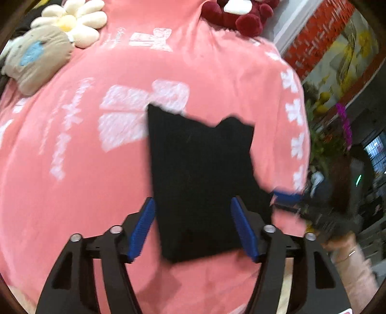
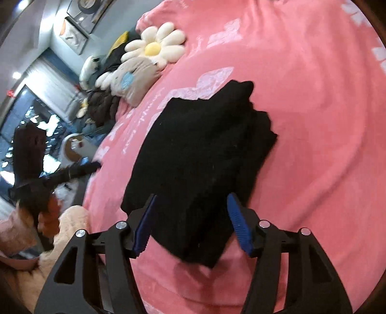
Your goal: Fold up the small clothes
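Observation:
A folded black garment [image 1: 202, 178] lies flat on the pink bedspread [image 1: 72, 193]. In the left wrist view my left gripper [image 1: 193, 229] is open, its blue-padded fingers on either side of the garment's near end, above it. My right gripper [image 1: 287, 198] shows at the right edge of that view, blurred, beside the garment. In the right wrist view the garment [image 2: 200, 164] lies in a thick stack, and my right gripper [image 2: 190, 224] is open, its fingers straddling the near corner. The left gripper [image 2: 79, 169] shows there at the left bed edge.
A daisy cushion [image 1: 74, 21], a beige plush [image 1: 36, 55] and a dark red plush [image 1: 238, 14] sit at the far side of the bed. In the right wrist view the daisy cushion [image 2: 156, 46] and beige plush [image 2: 135, 79] lie left of the garment.

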`<state>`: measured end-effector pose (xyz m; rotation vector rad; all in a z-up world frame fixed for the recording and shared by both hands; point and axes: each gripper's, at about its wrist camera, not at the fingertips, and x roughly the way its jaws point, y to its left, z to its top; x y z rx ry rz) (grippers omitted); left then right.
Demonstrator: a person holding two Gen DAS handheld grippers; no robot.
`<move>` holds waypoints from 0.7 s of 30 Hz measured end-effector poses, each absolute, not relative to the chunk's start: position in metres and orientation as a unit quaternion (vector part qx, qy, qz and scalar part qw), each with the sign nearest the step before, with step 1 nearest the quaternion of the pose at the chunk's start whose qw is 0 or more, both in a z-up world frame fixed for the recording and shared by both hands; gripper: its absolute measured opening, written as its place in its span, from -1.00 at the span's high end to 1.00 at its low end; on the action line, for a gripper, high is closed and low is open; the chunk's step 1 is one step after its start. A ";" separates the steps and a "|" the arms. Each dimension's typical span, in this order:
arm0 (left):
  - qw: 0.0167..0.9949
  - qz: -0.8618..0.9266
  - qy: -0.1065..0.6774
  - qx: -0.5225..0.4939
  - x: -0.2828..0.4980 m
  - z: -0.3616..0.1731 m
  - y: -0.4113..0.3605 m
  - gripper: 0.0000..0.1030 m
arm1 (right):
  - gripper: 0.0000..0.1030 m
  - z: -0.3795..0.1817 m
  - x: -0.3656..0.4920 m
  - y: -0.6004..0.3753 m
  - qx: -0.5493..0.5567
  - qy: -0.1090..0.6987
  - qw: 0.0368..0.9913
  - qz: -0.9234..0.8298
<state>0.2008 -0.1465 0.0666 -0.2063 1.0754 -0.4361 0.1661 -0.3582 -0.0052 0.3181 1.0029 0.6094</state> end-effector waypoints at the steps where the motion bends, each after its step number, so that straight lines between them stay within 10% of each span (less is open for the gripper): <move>1: 0.825 -0.220 0.508 -0.113 0.217 0.068 -0.154 -0.24 | -0.13 -0.007 0.169 -0.355 0.149 0.470 0.813 0.310; 21: 0.736 -0.266 0.620 -0.058 0.367 -0.018 -0.332 -0.20 | -0.25 -0.042 0.159 -0.337 0.114 0.533 0.656 0.522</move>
